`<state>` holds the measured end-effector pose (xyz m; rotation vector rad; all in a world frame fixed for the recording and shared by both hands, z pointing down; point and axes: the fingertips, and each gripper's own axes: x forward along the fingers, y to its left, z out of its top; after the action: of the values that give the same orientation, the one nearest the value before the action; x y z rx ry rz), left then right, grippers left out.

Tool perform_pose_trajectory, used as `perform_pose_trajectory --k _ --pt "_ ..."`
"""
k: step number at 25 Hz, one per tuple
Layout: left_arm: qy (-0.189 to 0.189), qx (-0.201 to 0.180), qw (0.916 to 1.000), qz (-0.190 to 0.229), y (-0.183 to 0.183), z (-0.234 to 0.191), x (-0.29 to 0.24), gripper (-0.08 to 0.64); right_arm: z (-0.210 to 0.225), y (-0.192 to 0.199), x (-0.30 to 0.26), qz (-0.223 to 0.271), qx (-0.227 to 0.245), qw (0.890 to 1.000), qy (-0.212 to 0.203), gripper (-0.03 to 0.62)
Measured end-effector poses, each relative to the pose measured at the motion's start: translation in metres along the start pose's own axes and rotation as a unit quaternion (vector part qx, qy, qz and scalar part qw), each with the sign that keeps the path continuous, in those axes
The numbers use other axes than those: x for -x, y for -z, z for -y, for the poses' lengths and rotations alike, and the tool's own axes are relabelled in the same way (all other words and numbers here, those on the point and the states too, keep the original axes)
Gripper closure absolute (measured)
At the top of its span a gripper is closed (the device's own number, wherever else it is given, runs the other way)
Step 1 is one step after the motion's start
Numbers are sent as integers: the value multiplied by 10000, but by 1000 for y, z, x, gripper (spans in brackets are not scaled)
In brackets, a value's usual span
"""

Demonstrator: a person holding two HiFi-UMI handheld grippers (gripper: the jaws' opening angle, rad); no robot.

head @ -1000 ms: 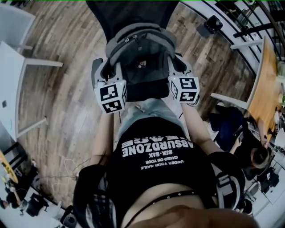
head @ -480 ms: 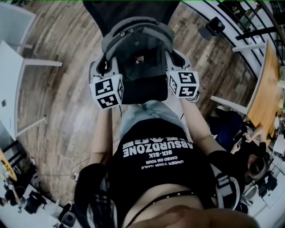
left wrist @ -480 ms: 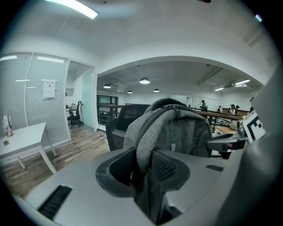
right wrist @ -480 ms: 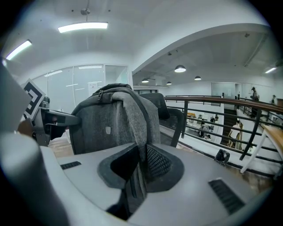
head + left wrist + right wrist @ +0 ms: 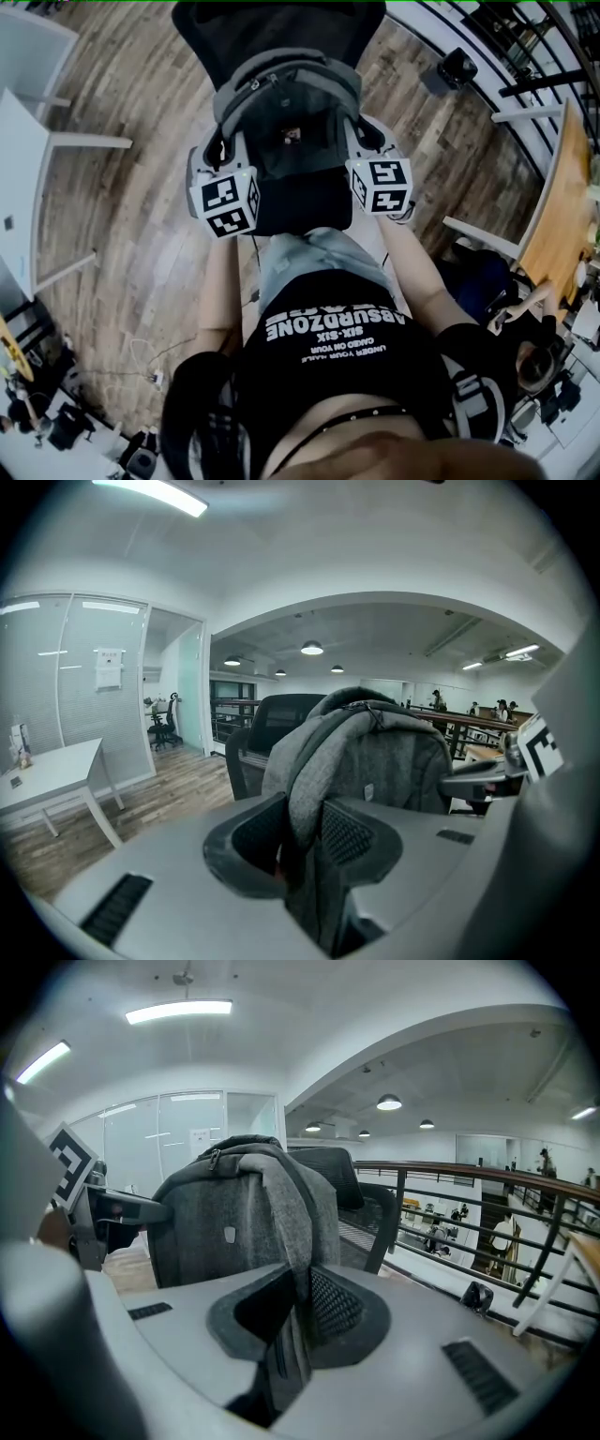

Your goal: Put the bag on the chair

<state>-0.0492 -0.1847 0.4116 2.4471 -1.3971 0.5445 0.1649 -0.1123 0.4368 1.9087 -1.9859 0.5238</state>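
Note:
A grey backpack (image 5: 286,94) hangs between my two grippers above the seat of a black mesh office chair (image 5: 281,28); whether it touches the seat I cannot tell. My left gripper (image 5: 225,155) is shut on the bag's left shoulder strap (image 5: 314,780). My right gripper (image 5: 364,142) is shut on the right strap (image 5: 292,1241). In the left gripper view the bag (image 5: 394,761) fills the middle, with the chair back (image 5: 272,714) behind it. The right gripper view shows the bag (image 5: 225,1222) in front of the chair (image 5: 361,1194).
White tables (image 5: 28,187) stand to the left on the wooden floor. A wooden table (image 5: 553,206) and a railing (image 5: 525,56) are to the right, with seated people (image 5: 534,356) below them. A small black object (image 5: 455,66) lies on the floor beside the chair.
Both grippers have carried the bag up the picture, further in over the chair and closer to its backrest. The grips on the straps are unchanged.

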Motion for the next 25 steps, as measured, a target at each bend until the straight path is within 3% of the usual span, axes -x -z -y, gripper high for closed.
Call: perform_pose_trajectory --k 25 --pt "-205 -78 9990 -399 16 -29 -67 456 9 9 -87 -195 28 9994 -297 532"
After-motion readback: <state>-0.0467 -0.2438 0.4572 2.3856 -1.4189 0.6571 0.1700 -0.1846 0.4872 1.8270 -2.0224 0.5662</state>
